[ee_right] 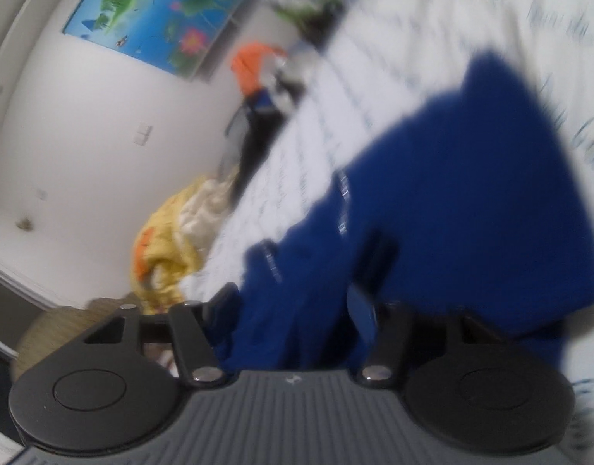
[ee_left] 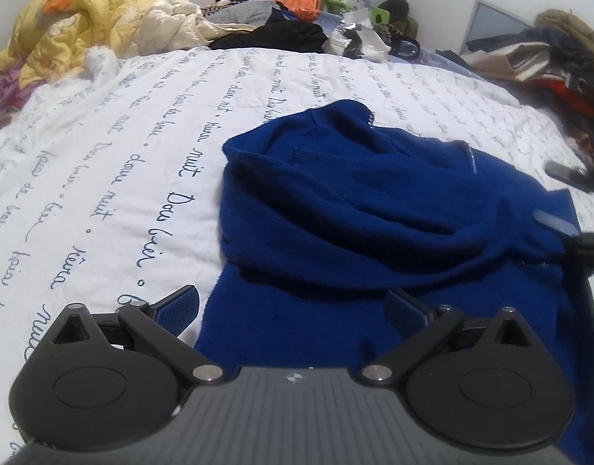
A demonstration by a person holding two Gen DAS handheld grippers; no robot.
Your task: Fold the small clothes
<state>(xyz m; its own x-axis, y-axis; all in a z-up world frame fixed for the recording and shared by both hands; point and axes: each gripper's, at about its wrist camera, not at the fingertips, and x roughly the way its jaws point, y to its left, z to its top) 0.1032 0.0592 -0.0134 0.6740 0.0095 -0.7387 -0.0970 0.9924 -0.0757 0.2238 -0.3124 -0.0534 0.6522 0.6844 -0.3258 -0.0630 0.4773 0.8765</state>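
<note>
Blue garment lies on the bed, half doubled over itself, likely so the next fold has a flat base. Its knit is deep blue, thick and rumpled, with a thin pale trim line. Left claw hangs released, one finger off the near edge, one above the cloth. Right claw, blurred, straddles a fold; I cannot tell whether it grips.

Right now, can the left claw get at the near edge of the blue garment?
Probably yes. The left claw stands open just over the blue garment, whose near edge lies flat on the bedsheet between the fingers, with nothing in the way.
</note>
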